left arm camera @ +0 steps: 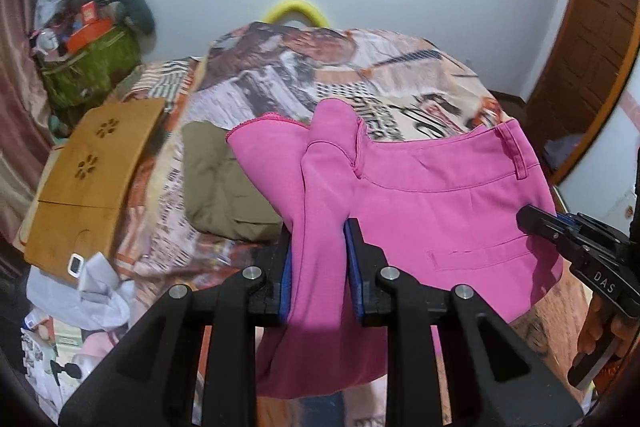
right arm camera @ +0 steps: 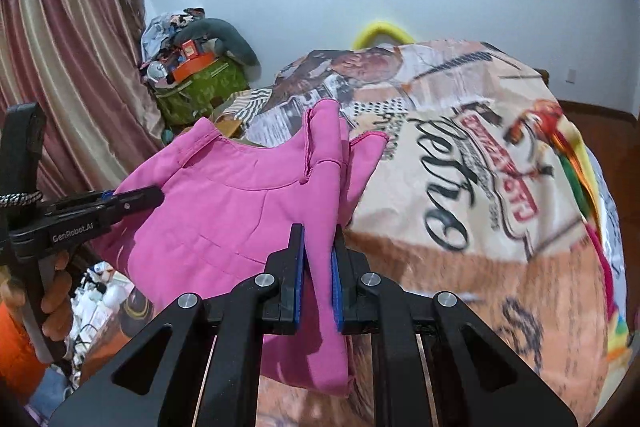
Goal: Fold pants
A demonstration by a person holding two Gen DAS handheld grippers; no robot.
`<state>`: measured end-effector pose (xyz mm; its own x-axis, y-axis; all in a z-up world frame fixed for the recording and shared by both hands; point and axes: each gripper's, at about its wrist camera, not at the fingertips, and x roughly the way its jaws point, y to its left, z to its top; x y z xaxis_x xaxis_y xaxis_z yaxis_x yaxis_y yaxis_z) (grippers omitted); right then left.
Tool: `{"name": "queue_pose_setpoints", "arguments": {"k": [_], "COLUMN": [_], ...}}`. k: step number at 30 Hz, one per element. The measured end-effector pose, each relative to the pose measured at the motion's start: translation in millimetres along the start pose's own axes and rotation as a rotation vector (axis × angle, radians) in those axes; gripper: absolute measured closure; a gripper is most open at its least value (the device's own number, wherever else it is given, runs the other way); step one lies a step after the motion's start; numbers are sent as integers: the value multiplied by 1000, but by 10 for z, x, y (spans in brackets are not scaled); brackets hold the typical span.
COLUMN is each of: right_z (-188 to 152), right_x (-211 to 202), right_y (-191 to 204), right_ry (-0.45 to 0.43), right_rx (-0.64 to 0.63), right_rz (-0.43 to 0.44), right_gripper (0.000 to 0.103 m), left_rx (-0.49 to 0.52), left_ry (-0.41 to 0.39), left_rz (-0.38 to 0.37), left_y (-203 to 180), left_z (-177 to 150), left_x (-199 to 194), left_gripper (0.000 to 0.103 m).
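Pink pants (left arm camera: 440,203) hang doubled over between my two grippers above a bed with a printed cover (left arm camera: 304,75). My left gripper (left arm camera: 318,239) is shut on a bunched edge of the pink pants. My right gripper (right arm camera: 318,247) is shut on the other bunched edge of the pants (right arm camera: 224,211). The waistband with a belt loop (left arm camera: 516,151) shows at the upper right in the left wrist view. Each gripper shows in the other's view, the right one (left arm camera: 532,221) at the far right and the left one (right arm camera: 148,197) at the far left.
An olive folded garment (left arm camera: 220,187) lies on the bed to the left. A wooden lap tray (left arm camera: 88,183) sits at the bed's left edge. A green bag piled with clutter (left arm camera: 88,67) stands by the curtain. A wooden door (left arm camera: 592,39) is to the right.
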<state>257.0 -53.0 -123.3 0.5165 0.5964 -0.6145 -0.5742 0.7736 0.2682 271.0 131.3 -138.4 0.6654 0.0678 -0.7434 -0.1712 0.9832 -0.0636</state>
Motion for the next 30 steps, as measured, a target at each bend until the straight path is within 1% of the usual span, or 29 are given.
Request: {"name": "queue_pose_setpoints", "arguments": {"k": [4,9,13,18,24,28,30], "right_z": [113,197,290,449,593,603,558], "right_x": [278,617,895,1246,1588,1805,1924], "right_y": [116,217,274,293,228,190,143], "right_ry": [20,52,71,89,89,109,138], "right_rx": [-34,-64,-69,-78,-67,-73,-68], "right_rz": [-5,-5,-7,-27,-42,-60,-64], "right_gripper": [93,93,93,93,93,93,93], "left_rx": [-12,-39,-75,-133,-115,-76,-70], "left_ry": [3,42,71,85,85,100,121], "left_rz": [33,66,78,59,70,88,91], "left_y": [190,464,683,950,1092,1131,1162], "left_z": [65,112,183,391,590,578,530], "left_x": [157,501,791,1106,1502,1805,1941], "left_gripper": [80,80,80,80,80,78,76]}}
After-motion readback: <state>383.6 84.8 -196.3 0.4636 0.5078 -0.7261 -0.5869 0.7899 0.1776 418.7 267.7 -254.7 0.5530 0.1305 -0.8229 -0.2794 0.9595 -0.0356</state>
